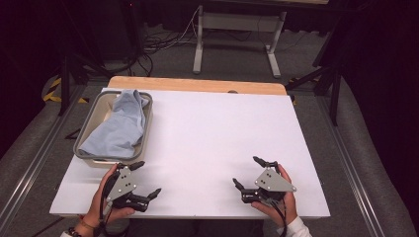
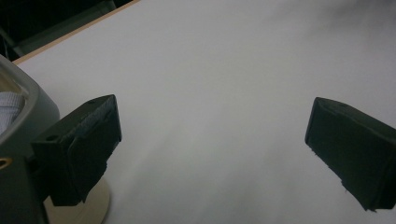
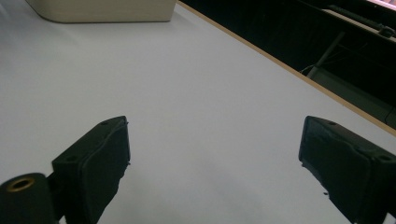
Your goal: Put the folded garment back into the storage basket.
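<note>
**Grippers poised wide beside a tray of cloth at the table's near edge**

A white table holds a grey-rimmed tray at its far left, and a pale blue cloth lies bunched inside it, one end draped up over the far rim. Nothing else rests on the white surface.

The likeliest trouble, judged from this layout, lies with the tray: it is a light, loose container near the left edge of the table, and a snatch at the cloth from a low angle could drag or tip it rather than free the fabric. The cloth is also piled in folds, so a pinch might catch only one layer and let the rest trail over the rim. The left gripper's far jaw already sits just beside the tray's near wall, as its own view shows, so a careless swing could knock it.

The left gripper, held in the person's left hand at the near left, has its jaws spread wide and grasps nothing. The right gripper, at the near right in the right hand, is likewise spread wide and empty, well apart from tray and cloth.
</note>
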A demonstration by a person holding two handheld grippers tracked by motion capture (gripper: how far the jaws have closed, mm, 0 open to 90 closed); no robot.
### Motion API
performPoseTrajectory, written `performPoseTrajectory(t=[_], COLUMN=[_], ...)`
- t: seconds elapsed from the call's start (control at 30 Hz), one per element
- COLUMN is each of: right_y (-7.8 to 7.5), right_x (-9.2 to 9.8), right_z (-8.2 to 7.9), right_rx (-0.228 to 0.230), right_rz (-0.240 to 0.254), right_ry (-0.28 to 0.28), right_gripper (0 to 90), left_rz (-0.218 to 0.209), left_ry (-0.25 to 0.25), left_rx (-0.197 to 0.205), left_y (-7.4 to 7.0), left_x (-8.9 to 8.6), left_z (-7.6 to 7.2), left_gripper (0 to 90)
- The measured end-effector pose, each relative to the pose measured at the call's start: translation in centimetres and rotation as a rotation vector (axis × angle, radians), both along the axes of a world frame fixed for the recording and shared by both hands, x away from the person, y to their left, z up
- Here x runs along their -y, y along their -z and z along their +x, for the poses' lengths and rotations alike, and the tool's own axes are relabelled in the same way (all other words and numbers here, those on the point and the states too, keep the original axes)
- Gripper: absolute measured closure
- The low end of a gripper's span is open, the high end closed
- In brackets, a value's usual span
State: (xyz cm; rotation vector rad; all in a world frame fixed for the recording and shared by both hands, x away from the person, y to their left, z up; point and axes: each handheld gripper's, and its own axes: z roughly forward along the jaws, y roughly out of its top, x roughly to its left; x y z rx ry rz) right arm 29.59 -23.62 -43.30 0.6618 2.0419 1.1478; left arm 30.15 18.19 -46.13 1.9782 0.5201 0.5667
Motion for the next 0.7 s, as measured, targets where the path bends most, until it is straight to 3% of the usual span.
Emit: performPoseTrajectory(t=[0.7], right_y=[0.26], right_x=[-0.15], right_z=[0.07], right_rx=[-0.01], right_rz=[-0.014], right_ry=[-0.011], right_gripper=[9.2], left_rz=[0.008], left_ry=[0.007], left_rx=[-0.005], left_y=[0.08], left_x=[0.36], left_z=[0.27], left_gripper=[4.4])
